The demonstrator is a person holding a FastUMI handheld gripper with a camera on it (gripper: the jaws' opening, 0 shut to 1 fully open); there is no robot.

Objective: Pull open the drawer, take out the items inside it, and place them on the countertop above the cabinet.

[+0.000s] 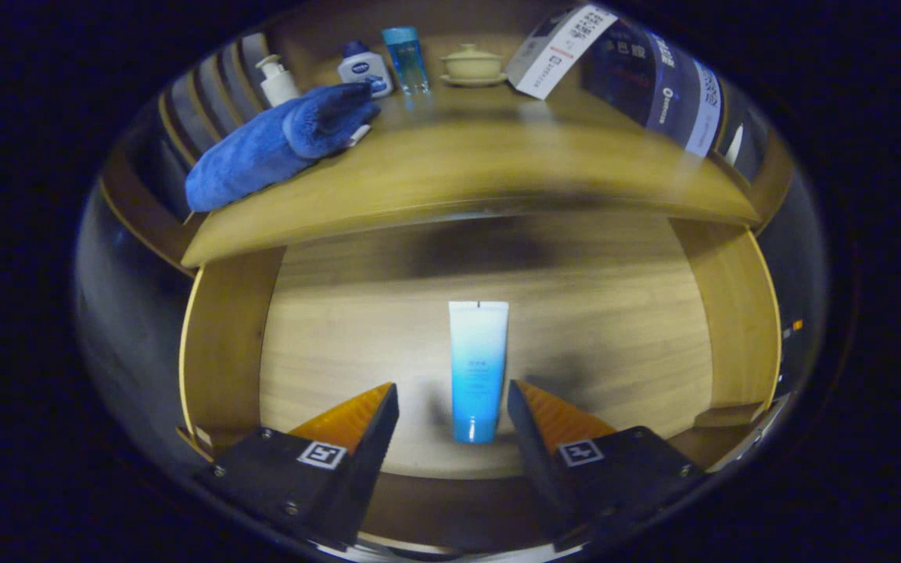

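The wooden drawer is pulled open below me. A blue-and-white tube lies flat on its floor, cap end toward me. My gripper hovers above the drawer with its fingers open; the tube's lower end sits between the fingertips, and neither finger touches it. Beyond the drawer runs the wooden countertop. A rolled blue towel lies on its left part.
At the back of the countertop stand a white pump bottle, a small white bottle with a blue cap, a clear blue bottle and a lidded cream cup on a saucer. A white-and-dark box leans at the back right.
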